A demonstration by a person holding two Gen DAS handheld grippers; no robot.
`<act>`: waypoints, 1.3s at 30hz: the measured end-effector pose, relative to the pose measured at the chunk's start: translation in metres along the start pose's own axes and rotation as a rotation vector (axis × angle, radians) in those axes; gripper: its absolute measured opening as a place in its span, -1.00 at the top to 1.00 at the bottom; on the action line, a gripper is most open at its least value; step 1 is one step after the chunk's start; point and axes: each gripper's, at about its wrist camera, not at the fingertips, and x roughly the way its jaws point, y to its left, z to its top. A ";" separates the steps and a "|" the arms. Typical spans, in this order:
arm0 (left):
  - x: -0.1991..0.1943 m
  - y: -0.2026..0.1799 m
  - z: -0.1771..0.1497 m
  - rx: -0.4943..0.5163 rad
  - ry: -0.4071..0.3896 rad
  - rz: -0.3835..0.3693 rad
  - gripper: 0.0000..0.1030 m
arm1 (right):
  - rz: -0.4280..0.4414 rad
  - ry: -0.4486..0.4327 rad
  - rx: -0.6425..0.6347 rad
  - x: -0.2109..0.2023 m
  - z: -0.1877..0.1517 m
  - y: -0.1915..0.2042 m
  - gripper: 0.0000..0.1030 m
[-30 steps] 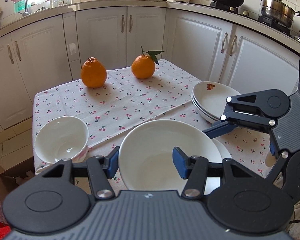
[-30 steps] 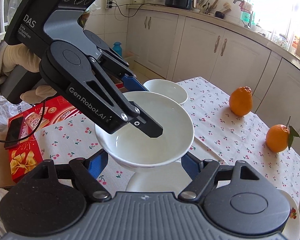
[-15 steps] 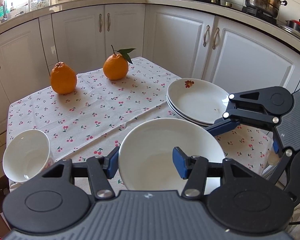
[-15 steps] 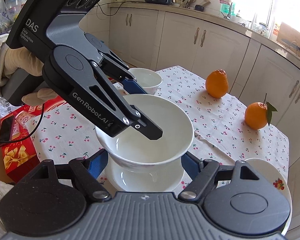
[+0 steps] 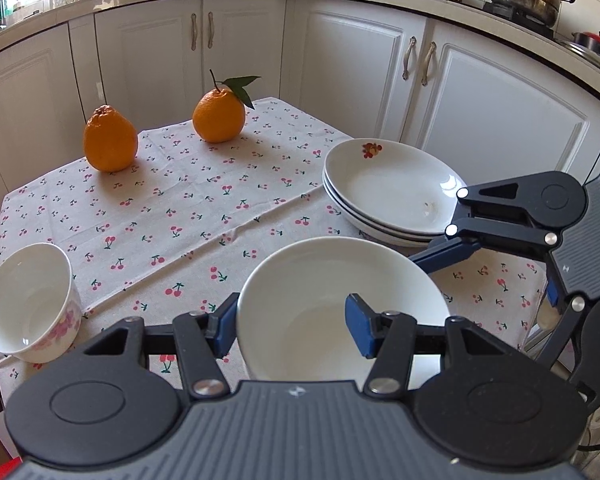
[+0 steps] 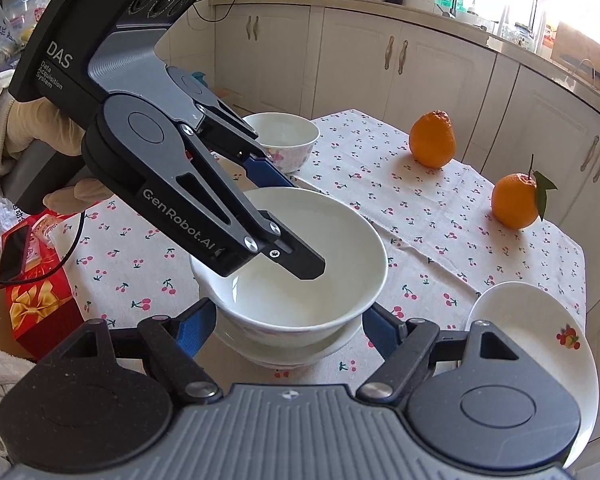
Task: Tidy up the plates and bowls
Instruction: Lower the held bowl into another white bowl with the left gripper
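1. While the left wrist view looks steeply down over the table, the left gripper (image 5: pixel 292 322) clamps the near-left wall of a white bowl (image 5: pixel 340 280): one blue pad sits outside the rim and the other inside.
2. Beyond the fingertips and to their right, a stack of plates (image 5: pixel 384 184) rests on the cherry-print tablecloth (image 5: pixel 188 216).
3. From the right of that stack, the right gripper (image 5: pixel 440 258) reaches toward the bowl's far-right rim; whether its fingers touch the rim cannot be told from this view.
4. Left of the fingers, a small flowered bowl (image 5: pixel 28 304) stands near the cloth's edge; two oranges (image 5: pixel 110 138) lie far ahead.
5. Seen from the right wrist view, the right gripper (image 6: pixel 290 322) stands half spread, its blue pads either side of the held bowl (image 6: pixel 300 260) at its lower wall; contact is unclear.
6. A gloved hand (image 6: pixel 28 128) slants the left gripper (image 6: pixel 292 216) down from the upper left, one finger inside the bowl.
7. Just beneath the held bowl sits another bowl (image 6: pixel 284 350).
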 end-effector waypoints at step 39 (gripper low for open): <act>-0.010 0.007 -0.012 -0.034 -0.047 0.043 -0.56 | -0.003 -0.066 0.034 -0.009 0.003 -0.013 -1.00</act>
